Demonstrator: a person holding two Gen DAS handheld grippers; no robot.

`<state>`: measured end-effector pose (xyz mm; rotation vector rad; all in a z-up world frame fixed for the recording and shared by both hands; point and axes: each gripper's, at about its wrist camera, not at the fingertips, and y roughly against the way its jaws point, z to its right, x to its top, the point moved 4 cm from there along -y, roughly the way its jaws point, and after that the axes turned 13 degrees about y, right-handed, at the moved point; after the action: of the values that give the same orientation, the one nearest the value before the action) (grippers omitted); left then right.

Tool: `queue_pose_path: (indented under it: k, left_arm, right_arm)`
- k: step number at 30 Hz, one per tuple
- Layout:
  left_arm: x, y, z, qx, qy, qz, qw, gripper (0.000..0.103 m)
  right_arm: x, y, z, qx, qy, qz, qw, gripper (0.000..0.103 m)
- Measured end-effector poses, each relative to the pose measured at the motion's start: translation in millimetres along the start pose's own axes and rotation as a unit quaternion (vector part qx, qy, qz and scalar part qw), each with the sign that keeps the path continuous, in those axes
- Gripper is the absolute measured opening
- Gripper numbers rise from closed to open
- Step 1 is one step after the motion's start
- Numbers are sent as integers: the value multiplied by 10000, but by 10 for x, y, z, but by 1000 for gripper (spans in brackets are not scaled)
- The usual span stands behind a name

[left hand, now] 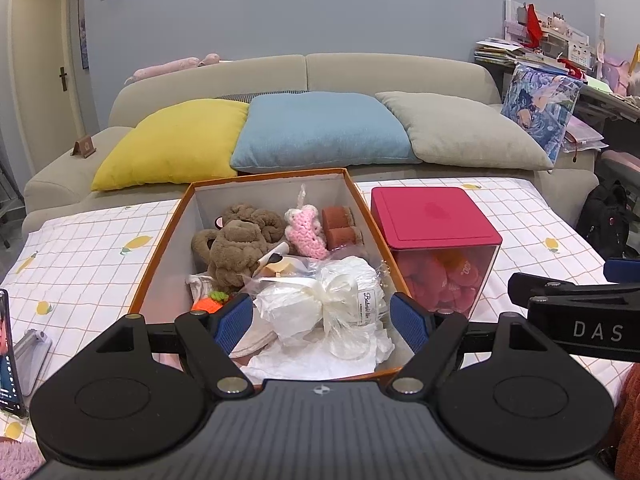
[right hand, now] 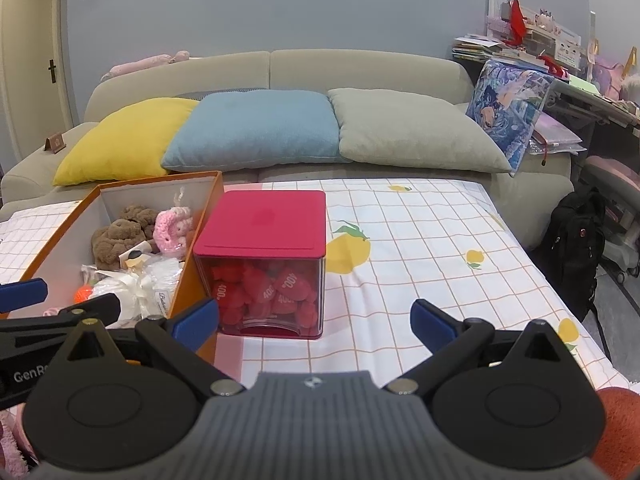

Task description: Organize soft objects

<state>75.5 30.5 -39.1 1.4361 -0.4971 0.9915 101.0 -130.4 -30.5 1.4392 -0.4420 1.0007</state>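
An orange cardboard box (left hand: 162, 240) stands on the table and holds soft things: a brown plush (left hand: 236, 250), a pink crochet toy (left hand: 306, 232), rust rolls (left hand: 340, 226) and a white bundle in clear wrap (left hand: 336, 304). My left gripper (left hand: 322, 322) is open, its blue pads on either side of the white bundle over the box's near end. My right gripper (right hand: 316, 320) is open and empty above the tablecloth, just in front of a red-lidded clear cube (right hand: 264, 264) full of red soft pieces. The box also shows in the right wrist view (right hand: 200, 248).
A checked tablecloth with lemon prints (right hand: 420, 248) covers the table. A beige sofa (left hand: 304, 72) with yellow, blue and grey cushions stands behind. A phone on a stand (left hand: 10, 356) sits at the left edge. A black backpack (right hand: 576, 248) lies at the right.
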Motion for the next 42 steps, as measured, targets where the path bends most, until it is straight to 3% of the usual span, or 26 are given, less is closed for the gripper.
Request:
queue_pose_path:
  k: [42]
  left_arm:
    - [-5,7,-1,-12,-8,-4,10000,92]
  right_arm:
    - [15,40,-30,92,7,121,9999,100]
